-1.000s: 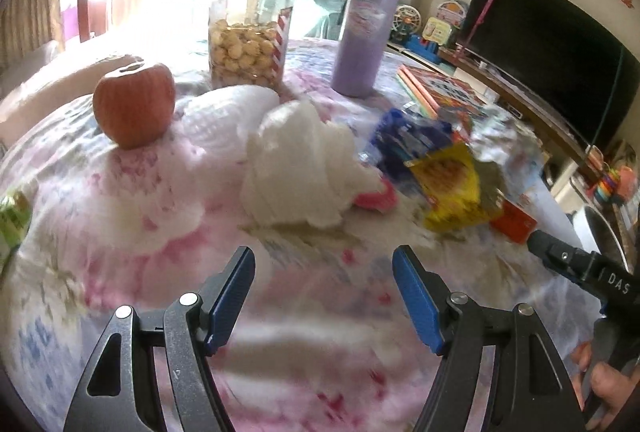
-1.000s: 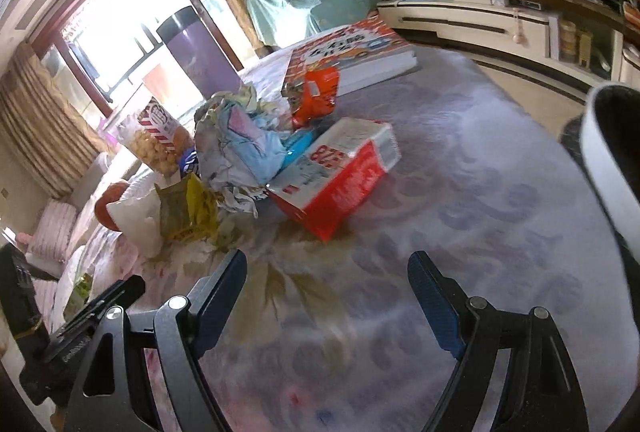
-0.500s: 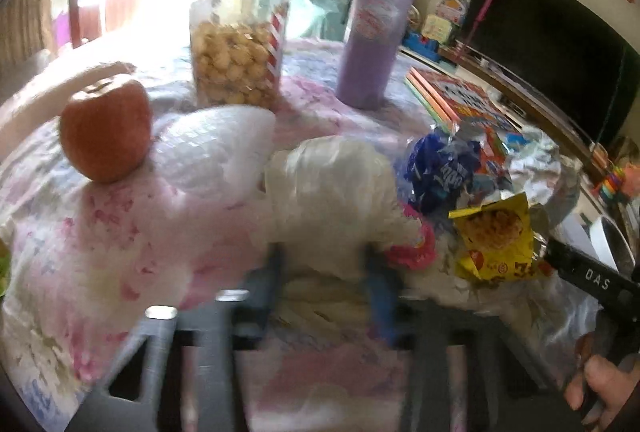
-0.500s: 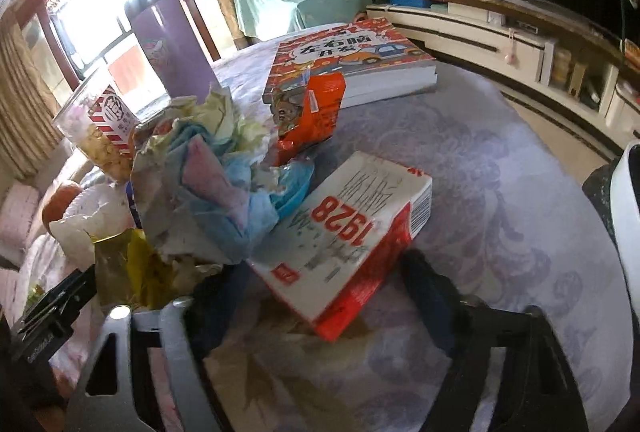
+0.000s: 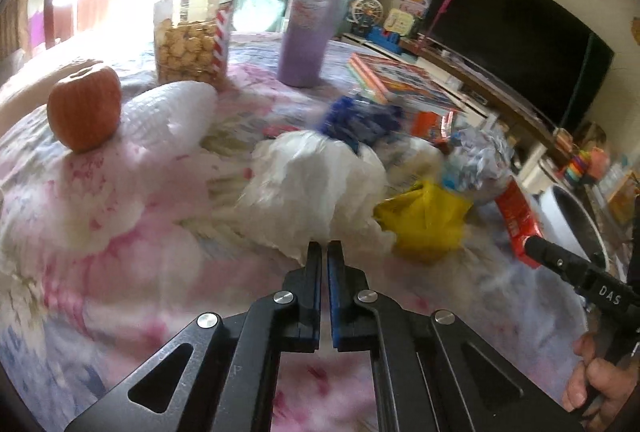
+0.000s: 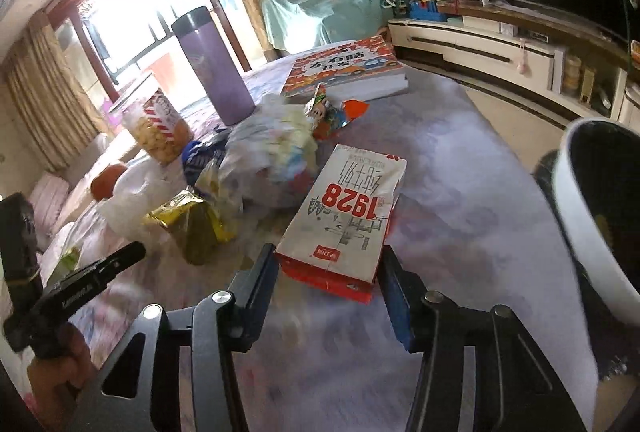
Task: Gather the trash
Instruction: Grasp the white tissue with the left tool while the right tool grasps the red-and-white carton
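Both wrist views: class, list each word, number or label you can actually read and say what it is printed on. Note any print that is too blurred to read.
"1928": large red digits on the red and white carton, upside down in the right wrist view.
"DAS": white letters on the black gripper arm at the right edge of the left wrist view.
Chinese print on the carton, the book cover, the jar label: not legible.

Red digits "1928" are showing upside down on the white and red carton [image 6: 352, 207] at centre frame. White letters "DAS" are showing on the black gripper arm [image 5: 592, 284] at lower right.
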Tool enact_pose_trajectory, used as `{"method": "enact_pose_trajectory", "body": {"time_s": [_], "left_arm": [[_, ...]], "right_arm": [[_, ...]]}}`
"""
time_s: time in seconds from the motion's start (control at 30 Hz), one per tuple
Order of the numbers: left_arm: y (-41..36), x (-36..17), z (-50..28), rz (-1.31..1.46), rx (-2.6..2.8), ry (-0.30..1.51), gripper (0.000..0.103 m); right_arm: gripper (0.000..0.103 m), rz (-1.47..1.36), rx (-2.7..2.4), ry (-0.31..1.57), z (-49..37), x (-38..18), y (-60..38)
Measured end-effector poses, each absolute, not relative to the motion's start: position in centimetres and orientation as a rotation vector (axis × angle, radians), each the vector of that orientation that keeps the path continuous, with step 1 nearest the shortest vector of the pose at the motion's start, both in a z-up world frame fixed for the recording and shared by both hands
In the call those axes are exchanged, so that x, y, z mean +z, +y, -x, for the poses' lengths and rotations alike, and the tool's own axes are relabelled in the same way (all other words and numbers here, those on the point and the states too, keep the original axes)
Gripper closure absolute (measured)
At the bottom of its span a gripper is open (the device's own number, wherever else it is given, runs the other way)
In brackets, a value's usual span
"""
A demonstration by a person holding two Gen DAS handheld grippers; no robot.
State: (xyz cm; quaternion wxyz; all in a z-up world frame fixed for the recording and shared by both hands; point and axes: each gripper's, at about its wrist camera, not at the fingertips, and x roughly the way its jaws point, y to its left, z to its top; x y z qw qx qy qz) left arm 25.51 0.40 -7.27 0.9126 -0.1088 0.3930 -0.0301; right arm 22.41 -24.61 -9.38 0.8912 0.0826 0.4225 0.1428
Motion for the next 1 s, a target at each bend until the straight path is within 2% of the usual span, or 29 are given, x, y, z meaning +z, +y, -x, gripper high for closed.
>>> {"method": "enact_pose_trajectory", "body": {"time_s": [0.2,0.3,0.37,0.43,0.57,0.6,0.63,1.0], "left_arm": [[-1.3,-6.7,-23.5,0.222,-0.123,0.814,0.102],[-2.2,-6.2,-22.7,0.216,-0.143,0.809,0.102],[-2.7,-5.7,-22.1,0.207,-0.156,0.802,0.102],[-3.1,-5.3,-21.5,0.193,-0.167,0.792,0.103],[-4.1,-4.3,-19.7,0.174,-0.188,0.781,0.103],[-4.3,-4.1,-19.4,0.172,-0.194,0.777,0.103],[-4.5,-3.9,-19.1,0.170,-0.199,0.774,0.103],[-7.9,-2.7,-18.2,0.135,-0.283,0.755,0.103]], "right_arm": [[0.051,-0.171,0.291,0.903,-20.3,-9.4,-26.9],[0.044,-0.231,0.284,0.940,-20.2,-10.0,-28.0],[0.034,-0.267,0.259,0.945,-20.6,-10.1,-28.3],[0.032,-0.281,0.241,0.938,-20.9,-10.1,-28.2],[0.034,-0.272,0.198,0.941,-22.1,-10.7,-27.8],[0.037,-0.259,0.188,0.942,-22.1,-10.9,-27.8],[0.047,-0.253,0.186,0.945,-22.2,-11.1,-27.8],[0.048,-0.276,0.226,0.877,-19.1,-8.7,-30.0]]}}
